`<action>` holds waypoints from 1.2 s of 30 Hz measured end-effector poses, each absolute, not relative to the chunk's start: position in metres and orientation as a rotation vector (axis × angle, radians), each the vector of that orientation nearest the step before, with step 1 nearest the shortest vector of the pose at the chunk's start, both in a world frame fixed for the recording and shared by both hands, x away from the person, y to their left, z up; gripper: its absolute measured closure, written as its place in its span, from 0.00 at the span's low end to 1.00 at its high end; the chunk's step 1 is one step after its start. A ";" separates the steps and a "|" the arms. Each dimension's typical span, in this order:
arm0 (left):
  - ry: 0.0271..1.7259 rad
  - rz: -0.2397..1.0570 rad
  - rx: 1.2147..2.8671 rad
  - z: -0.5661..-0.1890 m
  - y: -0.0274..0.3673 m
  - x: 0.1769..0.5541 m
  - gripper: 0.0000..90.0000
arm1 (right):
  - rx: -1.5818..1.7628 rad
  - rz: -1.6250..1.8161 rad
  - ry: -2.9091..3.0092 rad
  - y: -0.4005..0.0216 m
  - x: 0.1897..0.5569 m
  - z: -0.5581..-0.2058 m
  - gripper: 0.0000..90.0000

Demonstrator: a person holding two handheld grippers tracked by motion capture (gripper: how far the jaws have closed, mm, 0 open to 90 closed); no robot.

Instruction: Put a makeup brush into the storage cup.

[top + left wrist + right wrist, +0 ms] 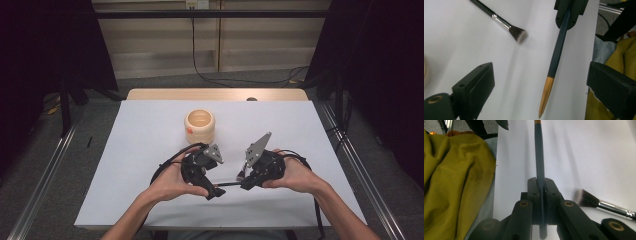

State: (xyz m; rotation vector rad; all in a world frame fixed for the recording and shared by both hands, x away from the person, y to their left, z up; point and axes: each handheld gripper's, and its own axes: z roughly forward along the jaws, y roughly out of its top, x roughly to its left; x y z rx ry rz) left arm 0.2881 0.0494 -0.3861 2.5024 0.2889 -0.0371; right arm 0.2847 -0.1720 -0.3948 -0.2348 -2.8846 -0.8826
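Note:
My right gripper (540,182) is shut on a slim dark stick with a gold tip (539,155), which runs straight out from its jaws. In the left gripper view that stick (556,55) points down between the wide-apart jaws of my left gripper (541,72), which is open and touches nothing; the right gripper (568,11) holds it from the top. In the high view both grippers face each other near the table's front, left gripper (216,191) and right gripper (245,184), with the stick (231,184) level between them. A make-up brush (509,27) with dark bristles lies on the table beside them.
A cream round cup (200,126) stands open-topped on the white table (140,150), behind the grippers. The brush (599,203) lies just right of the right gripper's jaws. A yellow garment (451,182) hangs past the table's front edge. Metal rails run along both sides.

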 end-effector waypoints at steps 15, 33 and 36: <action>0.371 0.011 2.325 -0.390 0.077 0.290 0.05 | -0.379 -0.960 -2.887 -0.195 0.276 -0.397 0.94; 0.464 0.108 2.135 -0.392 0.104 0.286 0.04 | -0.522 -1.103 -2.855 -0.218 0.265 -0.401 0.94; 0.466 0.115 2.122 -0.392 0.106 0.285 0.04 | -0.536 -1.125 -2.852 -0.221 0.264 -0.402 0.94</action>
